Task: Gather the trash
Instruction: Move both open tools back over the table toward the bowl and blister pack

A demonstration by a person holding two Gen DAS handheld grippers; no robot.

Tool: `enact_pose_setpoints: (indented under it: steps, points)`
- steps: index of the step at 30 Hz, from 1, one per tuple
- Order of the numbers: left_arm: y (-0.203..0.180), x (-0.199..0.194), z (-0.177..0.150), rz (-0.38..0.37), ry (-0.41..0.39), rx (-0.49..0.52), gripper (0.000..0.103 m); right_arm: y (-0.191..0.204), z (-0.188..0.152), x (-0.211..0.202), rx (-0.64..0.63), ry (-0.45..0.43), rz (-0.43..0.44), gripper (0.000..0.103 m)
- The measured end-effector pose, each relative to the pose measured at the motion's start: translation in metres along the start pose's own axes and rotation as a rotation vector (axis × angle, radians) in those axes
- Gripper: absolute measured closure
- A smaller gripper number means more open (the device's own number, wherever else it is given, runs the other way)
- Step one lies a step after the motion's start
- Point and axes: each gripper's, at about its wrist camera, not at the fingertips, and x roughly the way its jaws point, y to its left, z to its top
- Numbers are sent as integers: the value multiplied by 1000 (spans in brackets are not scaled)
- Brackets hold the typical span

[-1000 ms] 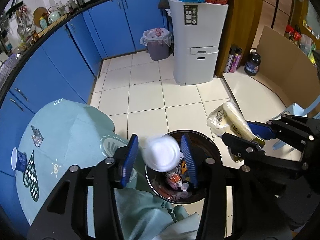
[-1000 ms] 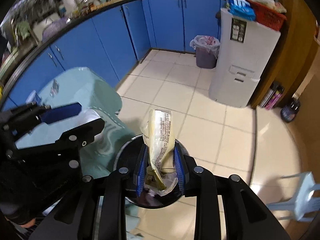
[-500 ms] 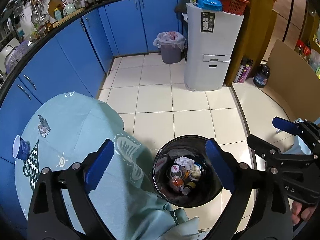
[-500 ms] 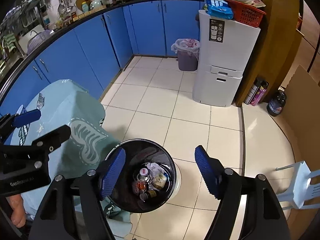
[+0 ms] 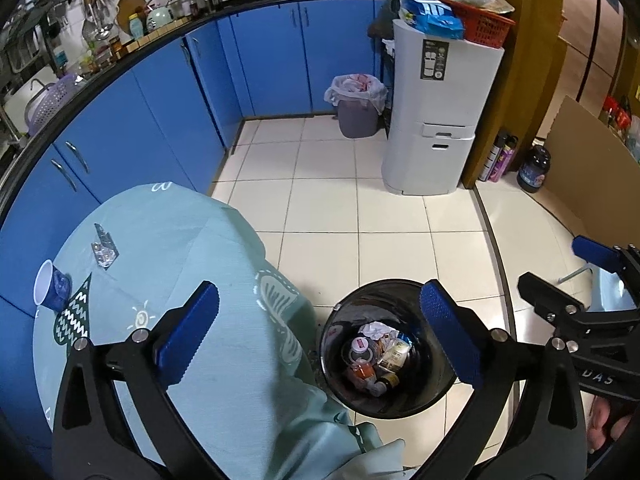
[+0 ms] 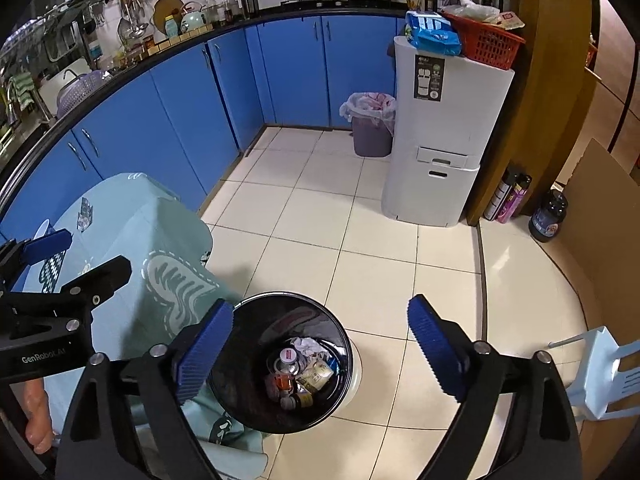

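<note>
- Both tools, left (image 5: 320,336) and right (image 6: 320,344), are opening above the bin (image 5: 448,394), nothing between the pads
- Remaining trash on the desk (image 5: 168,240): cup (image 5: 50,289), tipped, light, crushable; grip across its wall
- Clear wrapper (image 5: 105,247): limp, slippery; pinch a raised fold

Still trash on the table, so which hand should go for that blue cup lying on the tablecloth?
Probably the left. The left gripper hangs partly over the tablecloth, on the same side as the blue cup; the right gripper sits over the black bin, farther off. Both jaws are opening, nothing between them.
</note>
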Motion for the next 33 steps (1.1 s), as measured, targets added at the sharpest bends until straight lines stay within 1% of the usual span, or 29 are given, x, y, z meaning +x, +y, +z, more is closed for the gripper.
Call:
enact_pose_setpoints:
  steps: [2, 3, 5, 8, 14, 19, 24, 29, 33]
  points:
    - [5, -3, 1, 4, -6, -5, 4, 0, 2, 1, 8, 16, 23, 7]
    - [8, -4, 1, 9, -11, -10, 4, 1, 3, 2, 12, 28, 41, 7]
    - [13, -7, 1, 11, -17, -21, 4, 2, 4, 2, 26, 24, 34, 7]
    - [29, -11, -1, 15, -24, -49, 4, 10, 6, 1, 34, 23, 48, 7]
    - [70, -16, -6, 40, -38, -116, 4, 44, 18, 2, -14, 14, 70, 7]
    - [117, -22, -15, 84, -60, -177, 4, 92, 32, 10, -65, 3, 117, 7]
    - [172, -30, -27, 140, -93, -233, 4, 148, 47, 26, -106, 5, 213, 7]
    - [226, -33, -39, 203, -108, -281, 4, 203, 58, 45, -163, 5, 234, 7]
    - [265, -30, -49, 246, -108, -319, 4, 252, 64, 64, -230, 18, 286, 7]
